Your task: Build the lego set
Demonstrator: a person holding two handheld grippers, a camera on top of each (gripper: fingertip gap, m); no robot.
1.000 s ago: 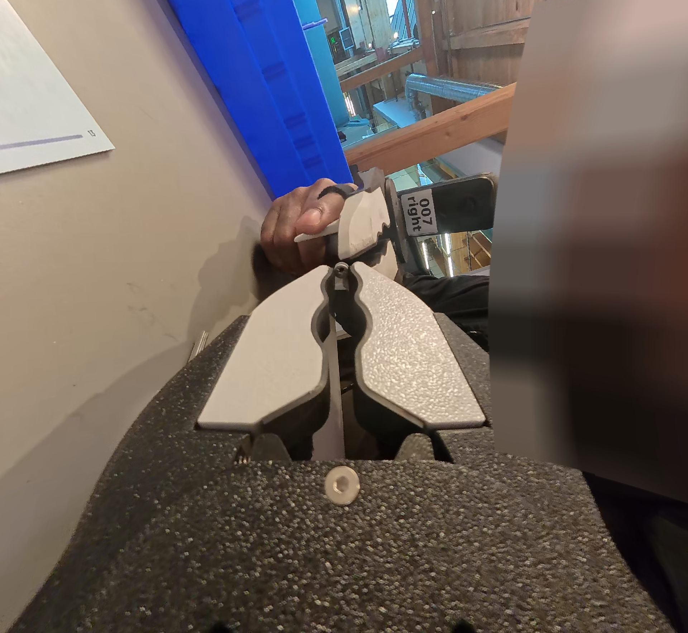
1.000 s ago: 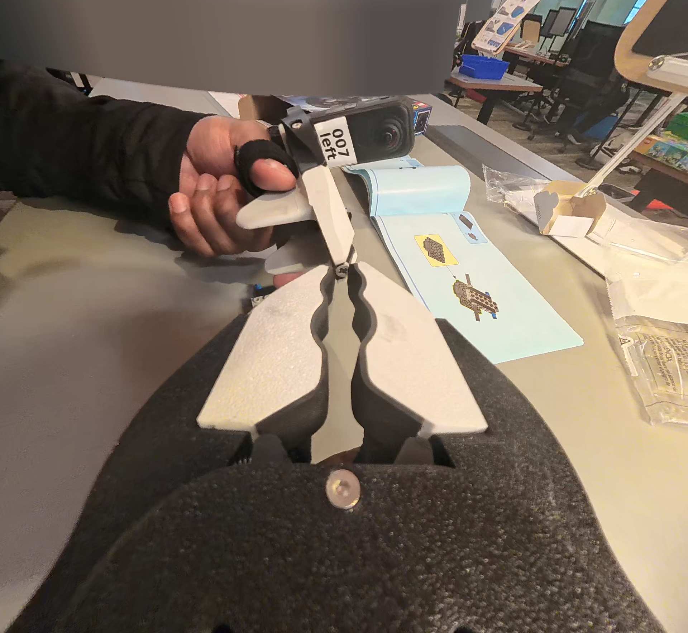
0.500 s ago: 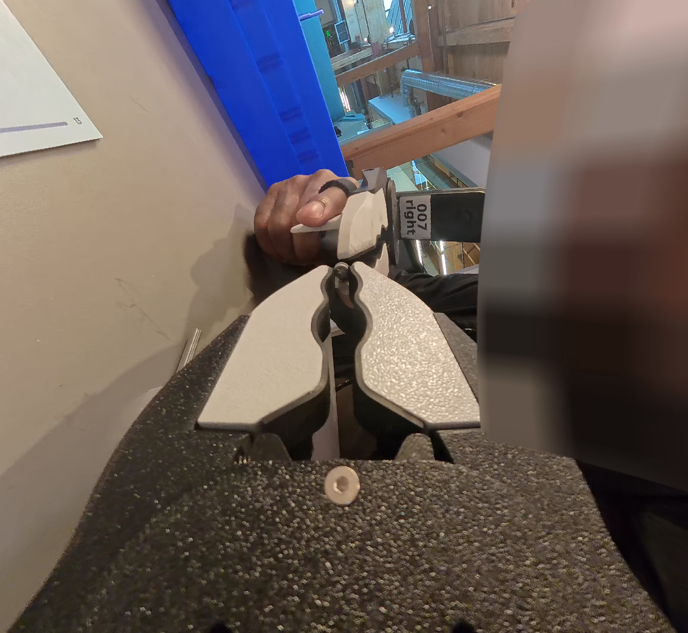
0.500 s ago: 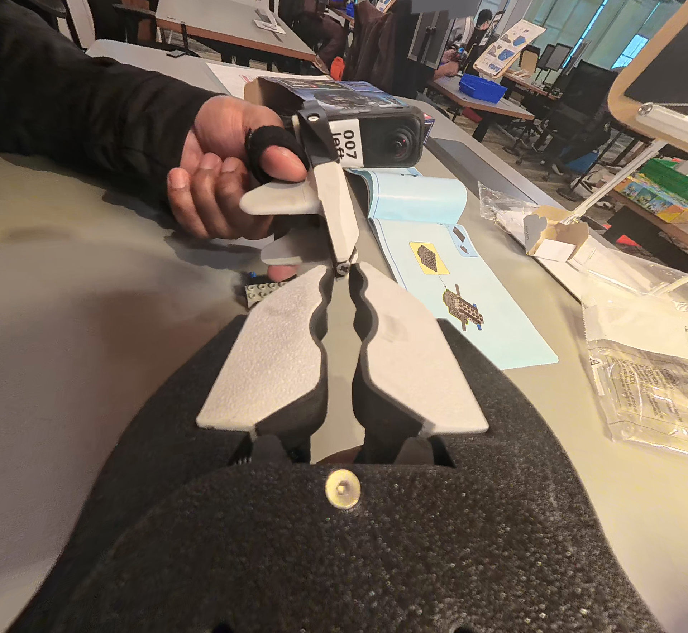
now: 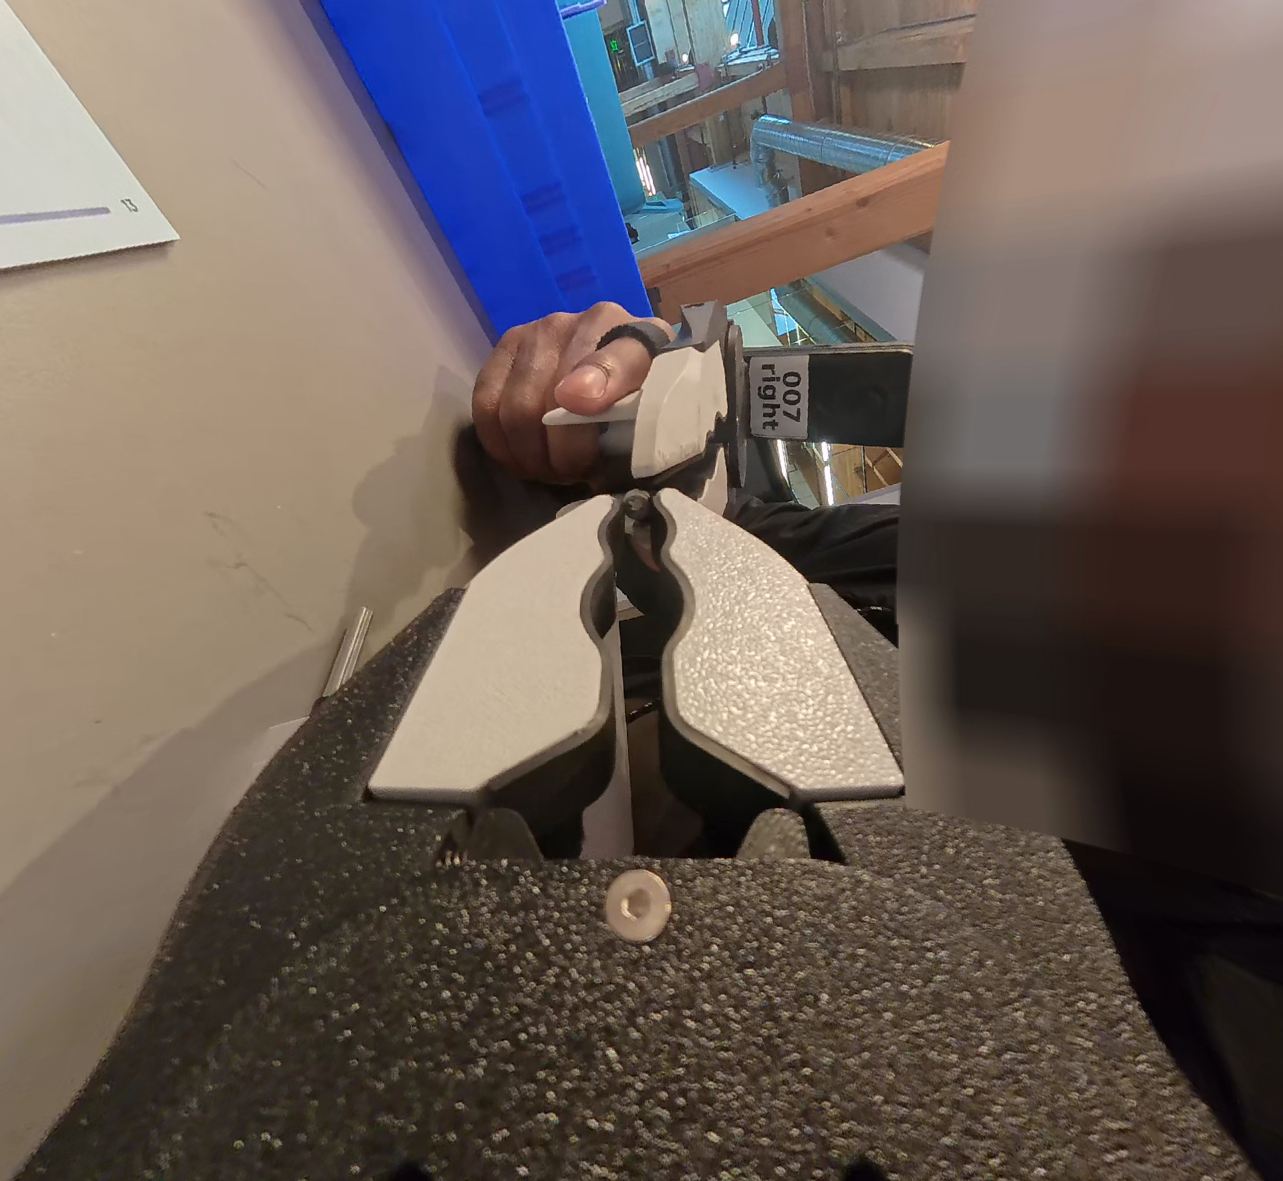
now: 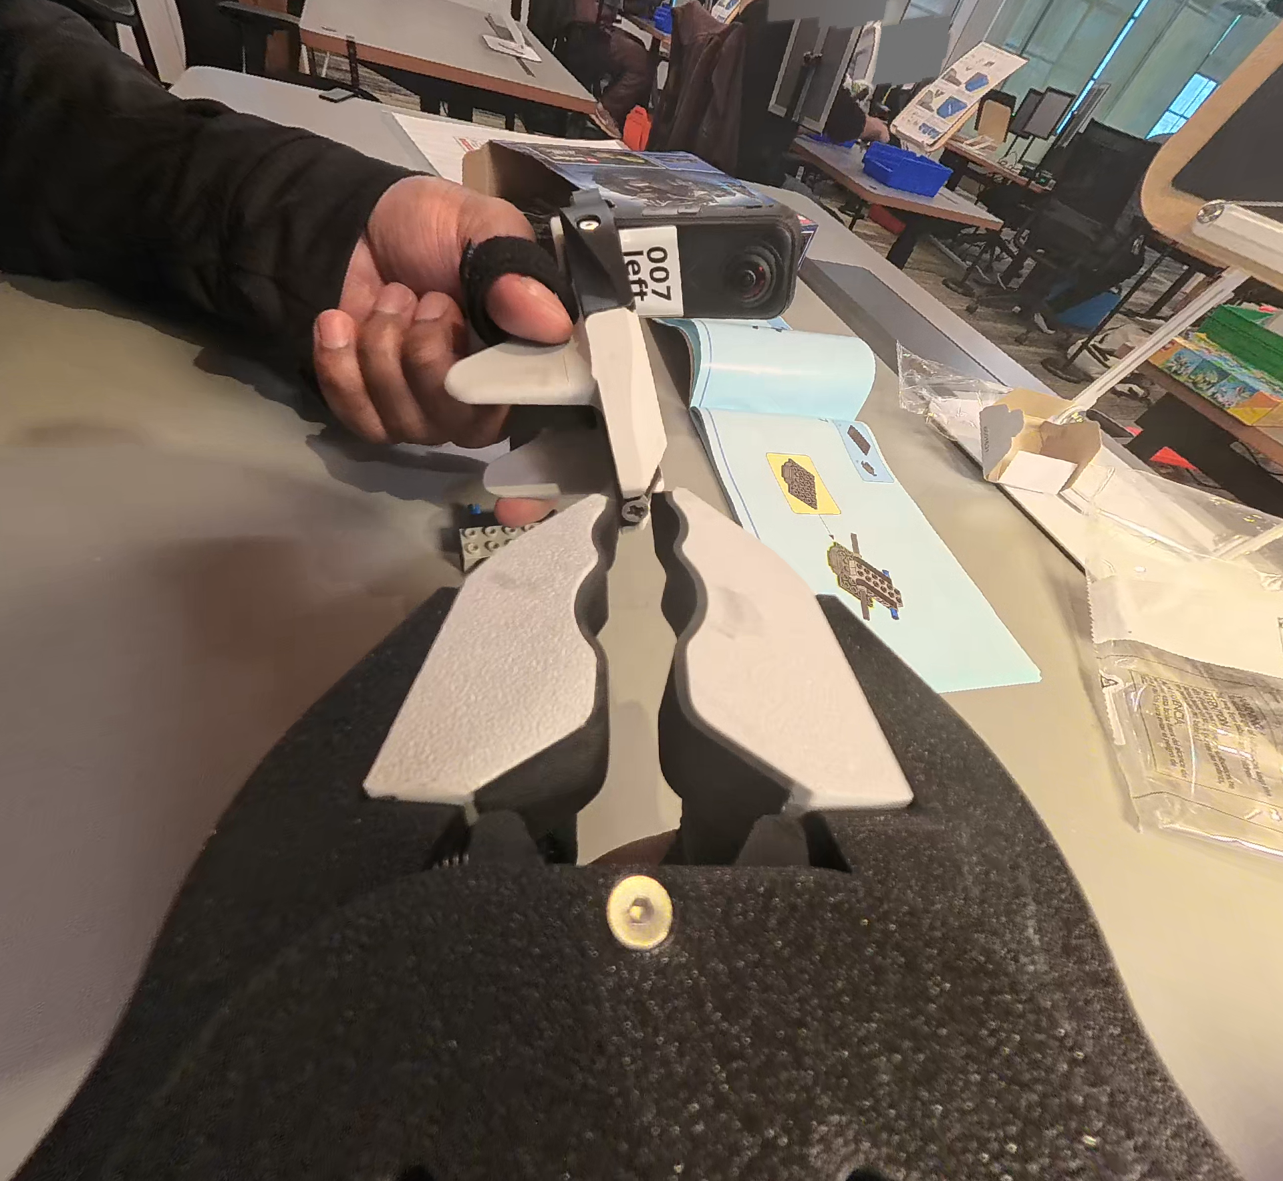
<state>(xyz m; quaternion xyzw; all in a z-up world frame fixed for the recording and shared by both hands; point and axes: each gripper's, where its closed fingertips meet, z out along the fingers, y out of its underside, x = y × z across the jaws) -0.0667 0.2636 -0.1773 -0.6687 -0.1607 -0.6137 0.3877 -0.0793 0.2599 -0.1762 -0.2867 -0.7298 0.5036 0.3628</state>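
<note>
My left hand-held gripper pinches a tiny dark grey cross-ended plastic peg above the near grey desk. My right hand-held gripper stands slightly spread about it. I judge the peg light, stiff and slippery, best gripped across its shaft.

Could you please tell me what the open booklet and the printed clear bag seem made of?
Booklet: likely smooth printed paper; its pages curl at the fold. Bag: probably thin glossy plastic; crinkled, see-through, with a serrated edge.
</note>
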